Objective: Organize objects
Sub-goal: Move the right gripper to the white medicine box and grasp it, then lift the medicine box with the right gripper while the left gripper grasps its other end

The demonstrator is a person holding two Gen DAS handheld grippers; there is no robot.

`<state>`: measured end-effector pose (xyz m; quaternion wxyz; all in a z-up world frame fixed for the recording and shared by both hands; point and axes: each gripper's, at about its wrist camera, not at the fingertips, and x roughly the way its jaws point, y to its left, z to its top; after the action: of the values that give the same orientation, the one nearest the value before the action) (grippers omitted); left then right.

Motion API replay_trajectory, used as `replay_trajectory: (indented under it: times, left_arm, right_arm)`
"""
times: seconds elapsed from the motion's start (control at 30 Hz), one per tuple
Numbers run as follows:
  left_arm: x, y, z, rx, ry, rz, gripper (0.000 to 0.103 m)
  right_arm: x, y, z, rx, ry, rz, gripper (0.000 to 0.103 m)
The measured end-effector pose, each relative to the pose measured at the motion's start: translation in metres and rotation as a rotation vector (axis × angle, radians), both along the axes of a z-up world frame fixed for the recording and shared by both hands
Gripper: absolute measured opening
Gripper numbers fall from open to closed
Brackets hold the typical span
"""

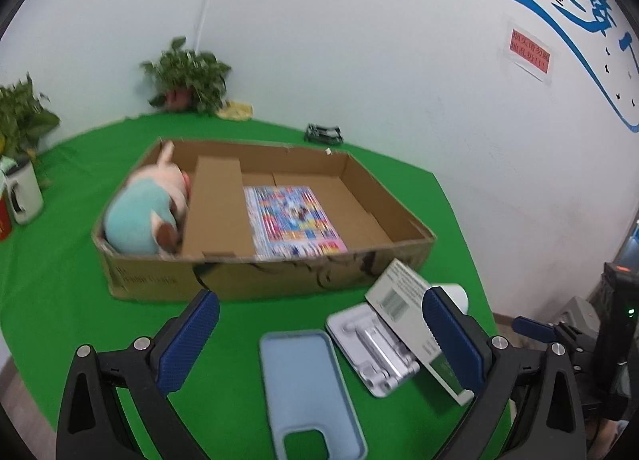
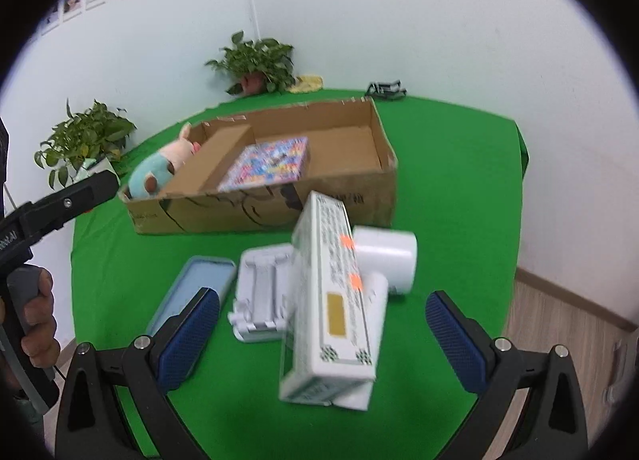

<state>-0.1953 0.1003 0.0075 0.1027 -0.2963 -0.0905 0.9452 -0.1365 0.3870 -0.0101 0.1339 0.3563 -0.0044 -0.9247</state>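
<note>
A shallow cardboard box [image 1: 279,280] [image 2: 339,200] on the green table holds a plush pig [image 1: 143,212] [image 2: 159,170] at its left end and a colourful booklet [image 1: 291,220] [image 2: 267,164]. In front of it lie a light-blue phone case [image 1: 307,388] [image 2: 191,292], a white folding stand [image 1: 371,344] [image 2: 263,292], a white-and-green carton [image 1: 415,320] [image 2: 331,308] and a white handheld device [image 2: 387,260]. My left gripper [image 1: 319,340] is open above the phone case. My right gripper [image 2: 323,340] is open around the carton, not touching it.
Two potted plants [image 1: 187,76] [image 2: 84,140] stand at the back and left. A white mug [image 1: 24,192] sits at the left edge. A small black object [image 1: 323,132] lies by the wall. The table edge [image 2: 515,220] drops off to the right.
</note>
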Motion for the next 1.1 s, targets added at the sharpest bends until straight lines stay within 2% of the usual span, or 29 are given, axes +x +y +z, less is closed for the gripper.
replay_trajectory:
  times: [0.13,0.23,0.27,0.3,0.37,0.57,0.8,0.97,1.1]
  left_arm:
    - [-0.002,0.005,-0.022,0.029,-0.051,-0.038,0.103]
    - [-0.005,0.006,-0.033,0.050,-0.090,-0.051,0.103]
    - [-0.005,0.006,-0.037,0.056,-0.100,-0.054,0.103]
    - [-0.006,0.006,-0.038,0.061,-0.107,-0.056,0.103]
    - [-0.007,0.006,-0.043,0.068,-0.119,-0.065,0.103]
    - [-0.008,0.004,-0.043,0.081,-0.130,-0.071,0.103]
    - [-0.011,-0.005,-0.045,0.119,-0.157,-0.080,0.103]
    - [-0.017,-0.008,-0.050,0.170,-0.198,-0.106,0.102]
    - [-0.021,-0.009,-0.053,0.206,-0.217,-0.129,0.102]
  right_arm:
    - [0.003,0.005,-0.014,-0.020,-0.050,-0.012,0.103]
    - [0.002,0.002,-0.022,0.010,-0.076,-0.020,0.098]
    - [0.001,0.001,-0.023,0.012,-0.083,-0.019,0.091]
    - [0.000,0.000,-0.024,0.007,-0.091,-0.017,0.079]
    - [-0.003,-0.001,-0.027,0.001,-0.108,-0.011,0.065]
    - [0.001,-0.016,-0.028,0.021,-0.103,0.001,0.037]
    - [0.024,-0.063,-0.023,0.225,0.030,0.081,0.038]
    - [0.038,-0.075,-0.024,0.284,0.098,0.156,0.041]
    - [0.051,-0.090,-0.026,0.385,0.172,0.223,0.042]
